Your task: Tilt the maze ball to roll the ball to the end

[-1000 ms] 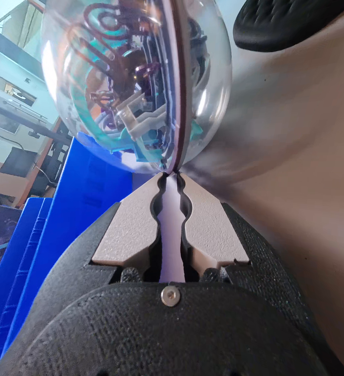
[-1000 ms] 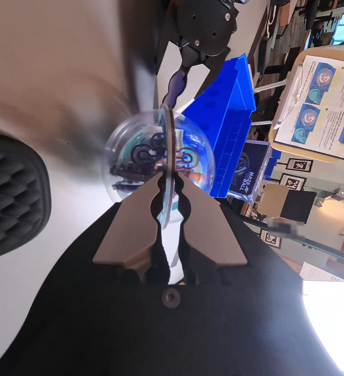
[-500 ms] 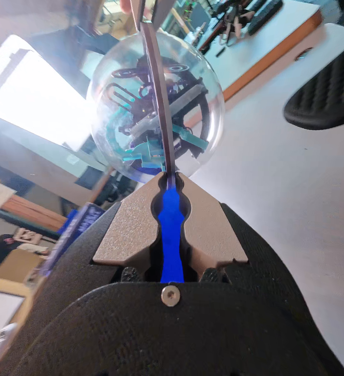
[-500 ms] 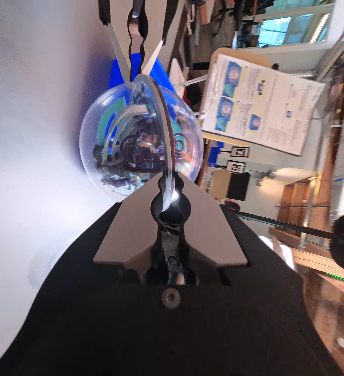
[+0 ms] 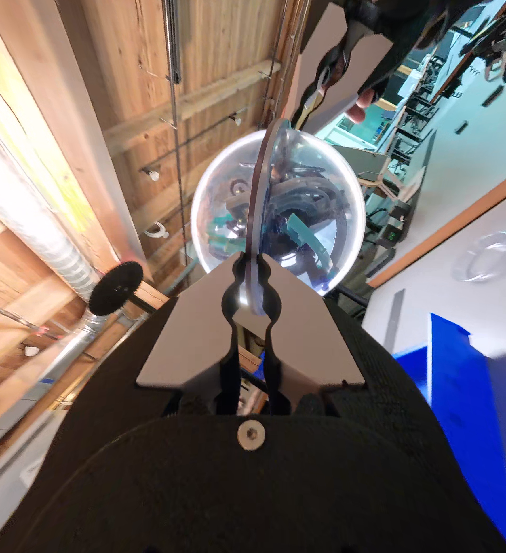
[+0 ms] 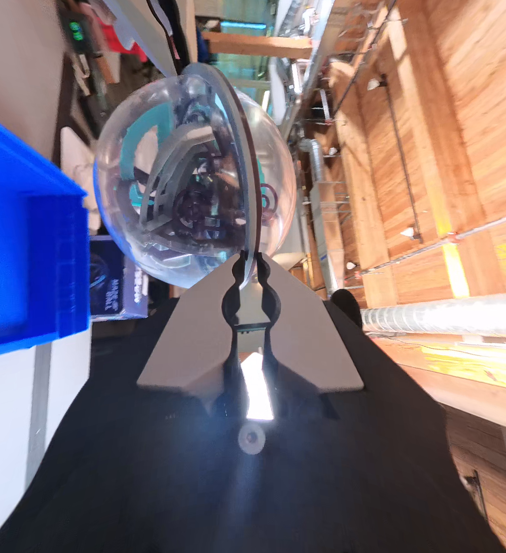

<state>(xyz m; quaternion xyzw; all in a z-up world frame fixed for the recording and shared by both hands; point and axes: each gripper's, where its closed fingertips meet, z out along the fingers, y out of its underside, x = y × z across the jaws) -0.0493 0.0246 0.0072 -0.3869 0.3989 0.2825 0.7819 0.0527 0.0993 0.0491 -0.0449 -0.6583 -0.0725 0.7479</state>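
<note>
Gripping: the left gripper [image 5: 249, 258] and the right gripper [image 6: 249, 256] each have their jaws nearly together on the thin flat rim that rings the maze ball [image 5: 278, 214], one at each end of the sphere.
Where the ball is: held up in the air between the two tools, at centre frame in both views, clear of the white table [image 5: 467, 257].
Handling: a clear, hard plastic shell, probably light and slick; the smooth dome offers no purchase, so the flange is the place to hold. It looks stiff but thin, and I judge that a twist of one tool against the other could lever it out of the jaws or crack it.
Tilting: the small ball inside cannot be made out among the teal and dark tracks, so progress cannot be told.
Left wrist view only: the far gripper at upper right, clamped on the rim's opposite end, with fingertips [image 5: 361, 107] of the person's hand behind it; a clear shallow dish [image 5: 485, 261] on the table at right.
Right wrist view only: a blue bin [image 6: 27, 233] at left with a dark printed box [image 6: 117, 287] beside it; the other gripper shows only as pale edges at the top.
Both: wooden ceiling boards and a silver duct.
</note>
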